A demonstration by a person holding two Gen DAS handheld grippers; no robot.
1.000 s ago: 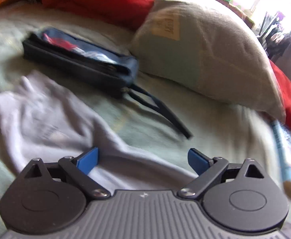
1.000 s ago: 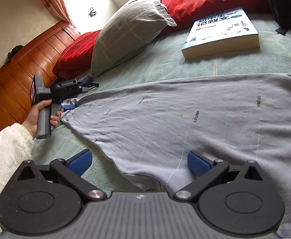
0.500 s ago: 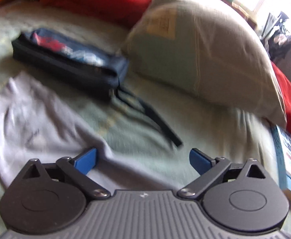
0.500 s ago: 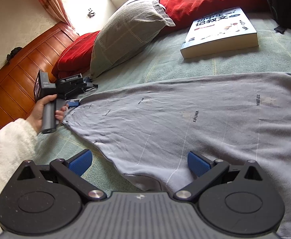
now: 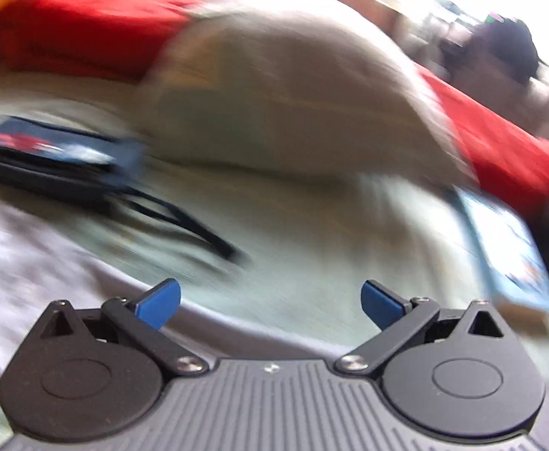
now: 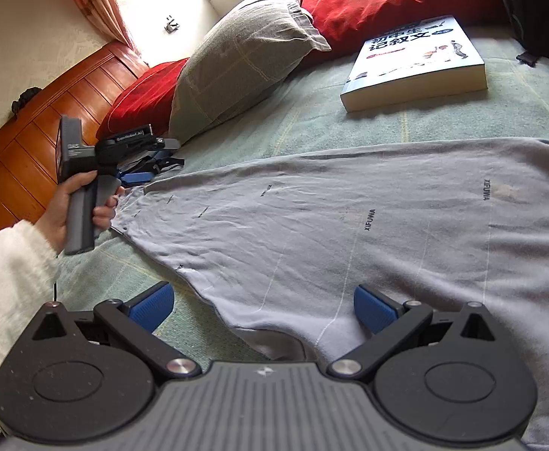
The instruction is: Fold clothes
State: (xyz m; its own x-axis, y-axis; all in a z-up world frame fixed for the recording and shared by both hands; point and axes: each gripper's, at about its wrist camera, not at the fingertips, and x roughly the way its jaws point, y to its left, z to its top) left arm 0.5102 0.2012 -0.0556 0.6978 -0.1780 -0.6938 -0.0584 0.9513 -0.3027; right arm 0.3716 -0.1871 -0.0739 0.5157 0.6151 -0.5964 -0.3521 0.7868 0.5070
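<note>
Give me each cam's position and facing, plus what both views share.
Left wrist: on the open left claw, low over the bed, facing the grey pillow; blurred, no body visible.
Right wrist: on the open right claw, above the grey printed garment, facing the left claw; hand and white fluffy sleeve show.
Shared: pillow, garment, blue-covered book.

Left wrist view motion-smeared; grey garment (image 6: 349,225) cut off at right edge, perhaps a shirt.

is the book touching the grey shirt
Apart. The right wrist view shows a strip of bare green bedsheet between the book and the top edge of the grey shirt.
</note>
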